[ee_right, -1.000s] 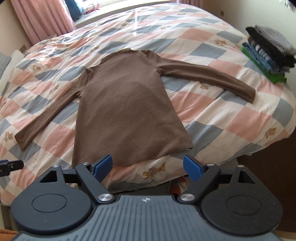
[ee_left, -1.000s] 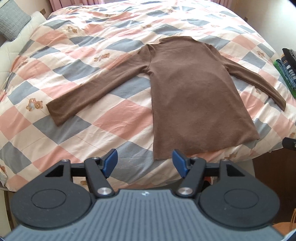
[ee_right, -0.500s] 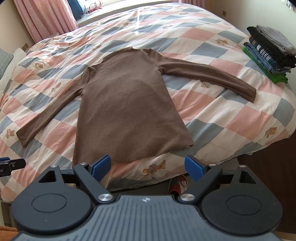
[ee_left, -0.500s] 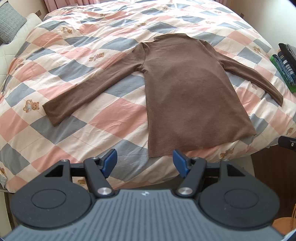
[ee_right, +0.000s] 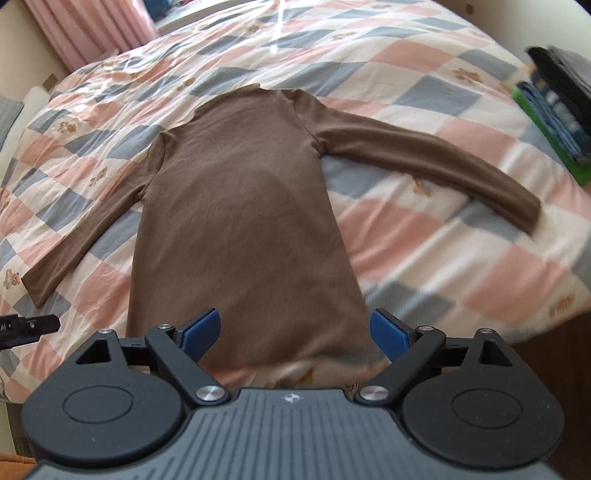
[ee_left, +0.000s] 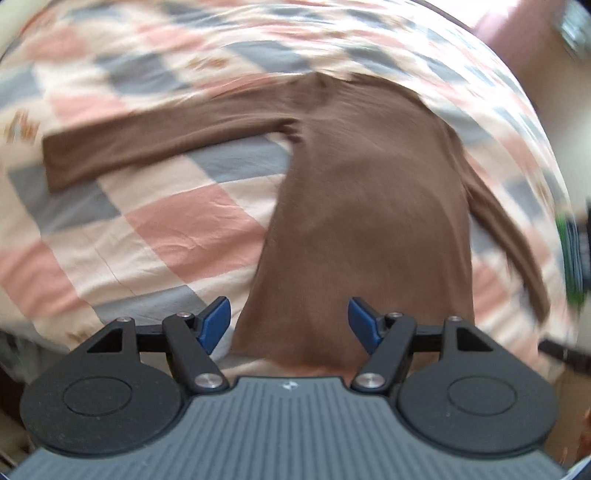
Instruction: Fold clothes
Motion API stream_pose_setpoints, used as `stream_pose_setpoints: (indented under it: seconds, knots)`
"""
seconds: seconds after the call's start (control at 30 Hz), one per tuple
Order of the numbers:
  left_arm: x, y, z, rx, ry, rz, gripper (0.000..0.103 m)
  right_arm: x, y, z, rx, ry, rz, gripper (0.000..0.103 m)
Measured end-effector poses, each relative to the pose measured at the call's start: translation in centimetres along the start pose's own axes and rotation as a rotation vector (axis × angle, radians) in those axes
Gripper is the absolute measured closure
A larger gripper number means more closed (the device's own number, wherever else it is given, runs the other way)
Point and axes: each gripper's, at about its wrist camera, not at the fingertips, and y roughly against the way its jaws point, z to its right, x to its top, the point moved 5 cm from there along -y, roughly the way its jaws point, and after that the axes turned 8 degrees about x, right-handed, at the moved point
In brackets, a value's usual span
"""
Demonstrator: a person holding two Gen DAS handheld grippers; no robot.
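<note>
A brown long-sleeved top (ee_left: pixel 369 206) (ee_right: pixel 243 206) lies flat on a checked bedspread (ee_left: pixel 173 229) (ee_right: pixel 424 55), sleeves spread out to both sides, hem toward me. My left gripper (ee_left: pixel 289 321) is open, its blue pads above the hem's left part, nothing between them. My right gripper (ee_right: pixel 294 334) is open too, hovering over the hem's right part. The left wrist view is blurred by motion. The tip of the left gripper (ee_right: pixel 29 326) shows at the left edge of the right wrist view.
A stack of folded clothes (ee_right: pixel 557 107) sits at the bed's right side. Pink curtains (ee_right: pixel 92 29) hang beyond the bed's far left corner. The bed's near edge runs just under both grippers.
Both grippers have moved forward and closer over the hem of the brown top; the left one swung right and now blurs the view. Both stay open.
</note>
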Motion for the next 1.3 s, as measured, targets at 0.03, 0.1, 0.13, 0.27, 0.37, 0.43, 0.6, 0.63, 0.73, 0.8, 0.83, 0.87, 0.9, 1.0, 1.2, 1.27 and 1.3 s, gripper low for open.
stream_pose_setpoints:
  seconds: [0.03,0.1,0.13,0.27,0.37,0.43,0.6,0.63,0.73,0.8,0.83,0.87,0.9,1.0,1.2,1.27,1.3]
  knots:
    - [0.5,-0.7,-0.3,-0.001,0.055,-0.005,0.036,0.8,-0.7,0.4,0.002,0.012,-0.016,0.013]
    - [1.5,-2.1,-1.1,-0.002,0.161,-0.013,0.036,2.5,-2.1,1.1,0.005,0.037,-0.049,0.013]
    - [1.8,-2.7,-1.6,-0.008,0.212,-0.012,0.036,3.3,-2.8,1.5,0.007,0.049,-0.065,0.013]
    - [2.7,-4.2,-4.9,-0.049,0.444,0.031,0.036,6.6,-5.7,3.0,0.014,0.098,-0.130,0.013]
    - [3.1,-4.9,-8.7,-0.077,0.626,0.080,0.038,7.1,-8.7,2.1,0.013,0.134,-0.190,0.013]
    - [3.7,-5.4,-11.6,-0.067,0.723,0.128,0.041,7.4,-10.3,1.0,0.029,0.155,-0.228,0.013]
    - [5.7,-8.7,-19.0,-0.065,0.921,0.223,0.065,7.3,-14.4,-3.0,0.089,0.190,-0.295,0.013]
    - [6.1,-9.7,-20.5,-0.077,0.960,0.232,0.072,7.1,-15.2,-3.7,0.090,0.192,-0.307,0.013]
    - [7.2,-12.8,-23.7,-0.123,1.068,0.239,0.098,6.7,-16.9,-5.6,0.089,0.187,-0.332,0.013]
    - [7.9,-14.2,-25.0,-0.150,1.121,0.246,0.095,6.6,-17.6,-6.7,0.089,0.178,-0.344,0.013]
    - [8.2,-14.7,-25.6,-0.154,1.142,0.246,0.094,6.6,-18.0,-7.2,0.090,0.173,-0.350,0.013]
    - [8.3,-15.3,-26.2,-0.150,1.158,0.247,0.092,6.5,-18.3,-7.7,0.090,0.169,-0.356,0.013]
    - [8.5,-15.8,-26.8,-0.146,1.175,0.248,0.090,6.4,-18.7,-8.3,0.090,0.164,-0.362,0.013]
    - [8.8,-17.2,-28.2,-0.135,1.208,0.245,0.076,6.3,-19.7,-9.9,0.091,0.151,-0.381,0.013]
    - [8.5,-18.8,-29.4,-0.105,1.232,0.236,0.073,7.0,-21.2,-10.9,0.066,0.125,-0.379,0.012]
    - [8.6,-19.2,-29.6,-0.102,1.245,0.242,0.073,7.2,-21.4,-10.6,0.060,0.114,-0.378,0.011]
    - [8.7,-19.3,-29.6,-0.097,1.241,0.250,0.075,7.2,-21.5,-10.5,0.056,0.109,-0.378,0.011]
